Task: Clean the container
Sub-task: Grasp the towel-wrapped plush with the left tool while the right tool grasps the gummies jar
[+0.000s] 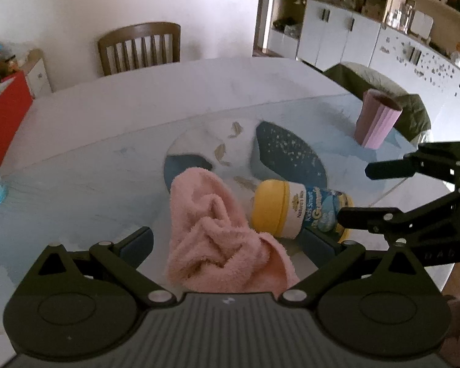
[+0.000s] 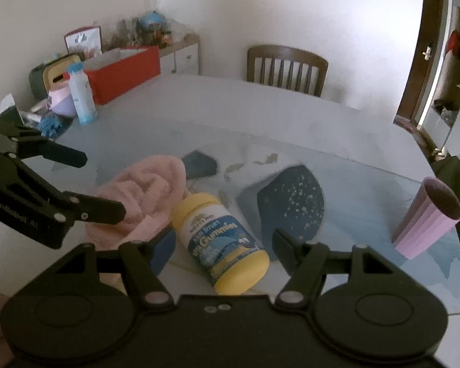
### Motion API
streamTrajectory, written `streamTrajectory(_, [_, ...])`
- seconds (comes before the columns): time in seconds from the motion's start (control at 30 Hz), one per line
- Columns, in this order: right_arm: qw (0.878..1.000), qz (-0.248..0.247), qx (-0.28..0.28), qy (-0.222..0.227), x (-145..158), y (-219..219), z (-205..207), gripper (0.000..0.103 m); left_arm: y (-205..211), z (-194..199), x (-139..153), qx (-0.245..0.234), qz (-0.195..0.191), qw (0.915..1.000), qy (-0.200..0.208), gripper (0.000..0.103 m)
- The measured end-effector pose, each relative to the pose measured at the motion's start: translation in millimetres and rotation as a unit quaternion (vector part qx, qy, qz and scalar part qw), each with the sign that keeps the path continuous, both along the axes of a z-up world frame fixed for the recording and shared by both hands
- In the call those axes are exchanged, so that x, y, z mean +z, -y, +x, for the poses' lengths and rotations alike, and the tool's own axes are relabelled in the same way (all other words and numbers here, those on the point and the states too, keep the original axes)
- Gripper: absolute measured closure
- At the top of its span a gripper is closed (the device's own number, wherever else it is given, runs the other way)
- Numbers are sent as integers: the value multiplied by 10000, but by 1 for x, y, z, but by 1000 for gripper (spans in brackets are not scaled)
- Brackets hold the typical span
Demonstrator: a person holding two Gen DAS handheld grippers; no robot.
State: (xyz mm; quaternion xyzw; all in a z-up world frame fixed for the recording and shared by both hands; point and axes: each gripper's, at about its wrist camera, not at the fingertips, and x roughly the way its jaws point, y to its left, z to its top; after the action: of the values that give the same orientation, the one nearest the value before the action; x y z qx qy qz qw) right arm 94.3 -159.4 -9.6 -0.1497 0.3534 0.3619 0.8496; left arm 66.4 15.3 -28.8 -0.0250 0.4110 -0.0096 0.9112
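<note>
Both grippers are spread and hold nothing: the left gripper (image 1: 230, 245) frames the pink cloth (image 1: 220, 233), the right gripper (image 2: 220, 251) the lying bottle (image 2: 220, 242). Next, I think, each must close.

A yellow gummies bottle (image 2: 219, 242) lies on its side between the right gripper (image 2: 222, 250)'s open jaws, apparently untouched, pink towel (image 2: 144, 197) beside it.

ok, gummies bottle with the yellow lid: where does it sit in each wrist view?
Left wrist: gummies bottle lies on its side right of centre, lid toward the pink towel, which it touches.
Right wrist: gummies bottle lies bottom centre, between that gripper's open fingers, towel to its left.
Shared landmark: the ribbed pink cup, upright at the right.
</note>
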Motion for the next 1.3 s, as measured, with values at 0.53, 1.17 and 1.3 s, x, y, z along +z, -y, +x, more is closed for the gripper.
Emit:
streamTrajectory(0.53, [9990, -131, 191, -389, -23, -13, 28, 34, 23, 7, -41, -1139, 101, 9902, -800, 0])
streamTrajectory(1.17, [9977, -333, 398, -446, -33, -28, 36, 33, 26, -1, -57, -1479, 623, 9857, -513, 40])
streamTrajectory(1.3, [9963, -457, 615, -377, -35, -31, 36, 32, -3, 5, -36, -948, -25, 9946, -433, 54])
